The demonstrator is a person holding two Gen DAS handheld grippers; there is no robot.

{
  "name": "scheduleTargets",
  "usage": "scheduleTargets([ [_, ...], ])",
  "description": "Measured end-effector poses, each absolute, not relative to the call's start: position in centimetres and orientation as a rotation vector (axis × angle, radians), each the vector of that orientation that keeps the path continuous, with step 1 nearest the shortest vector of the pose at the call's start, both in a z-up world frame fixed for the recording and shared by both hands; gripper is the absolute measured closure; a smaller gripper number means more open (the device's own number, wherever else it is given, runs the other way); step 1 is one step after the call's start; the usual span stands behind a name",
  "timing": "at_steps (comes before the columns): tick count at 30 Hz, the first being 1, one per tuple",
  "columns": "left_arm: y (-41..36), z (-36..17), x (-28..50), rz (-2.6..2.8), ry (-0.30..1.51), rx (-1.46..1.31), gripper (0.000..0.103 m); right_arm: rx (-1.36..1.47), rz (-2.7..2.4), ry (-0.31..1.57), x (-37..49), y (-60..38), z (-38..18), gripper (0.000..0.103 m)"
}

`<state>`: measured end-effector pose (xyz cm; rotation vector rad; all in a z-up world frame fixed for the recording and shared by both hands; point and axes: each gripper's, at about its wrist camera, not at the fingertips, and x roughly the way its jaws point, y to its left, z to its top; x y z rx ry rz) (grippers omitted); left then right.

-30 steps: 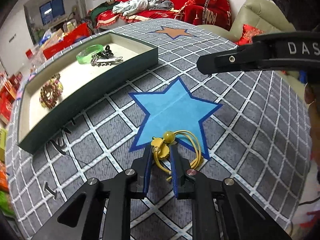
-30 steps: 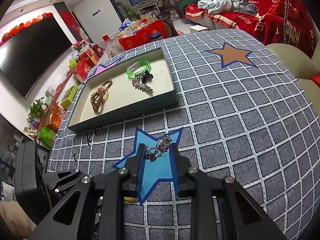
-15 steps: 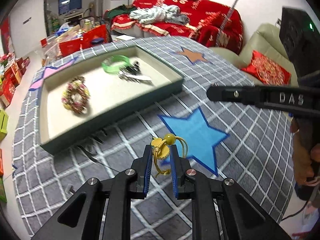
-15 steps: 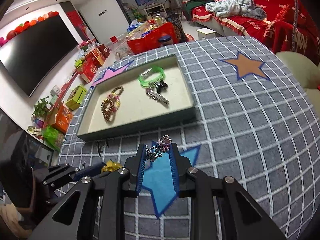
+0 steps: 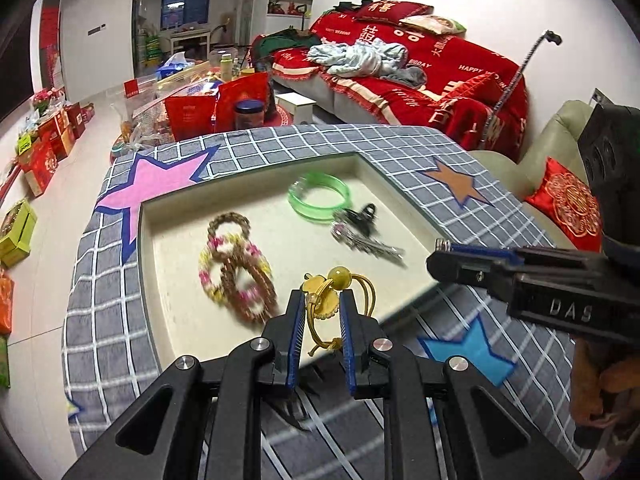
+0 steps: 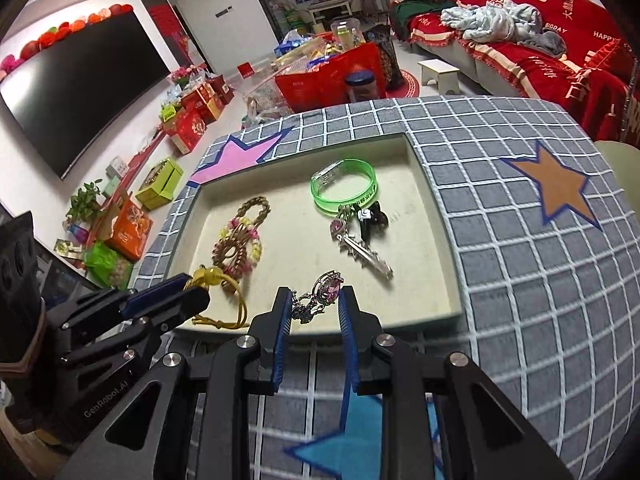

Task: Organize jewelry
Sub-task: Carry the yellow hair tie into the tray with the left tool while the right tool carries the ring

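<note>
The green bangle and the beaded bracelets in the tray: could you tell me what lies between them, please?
Nothing: in the right wrist view, bare cream tray floor separates the green bangle from the beaded bracelets.

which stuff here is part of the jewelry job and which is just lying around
Job: tray, green bangle, beaded bracelets, silver clip, yellow cord bracelet in left gripper, purple-stone piece in right gripper.

Lying about: red sofa, gift boxes, TV.

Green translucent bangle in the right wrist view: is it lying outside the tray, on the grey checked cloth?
No, the green translucent bangle lies inside the shallow cream-lined tray, near its far end, touching the black hair clip.
</note>
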<state>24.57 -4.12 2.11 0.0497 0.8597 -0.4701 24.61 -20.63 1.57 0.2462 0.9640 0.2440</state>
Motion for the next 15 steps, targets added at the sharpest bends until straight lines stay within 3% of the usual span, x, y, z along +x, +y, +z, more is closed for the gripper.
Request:
scheduleTargets([
  [15,-6.2,-1.8,30.4,-0.414,0.964,0.079,0.068,0.246,0.229,1.083,29.6,-21.1,-3.8,0.077],
])
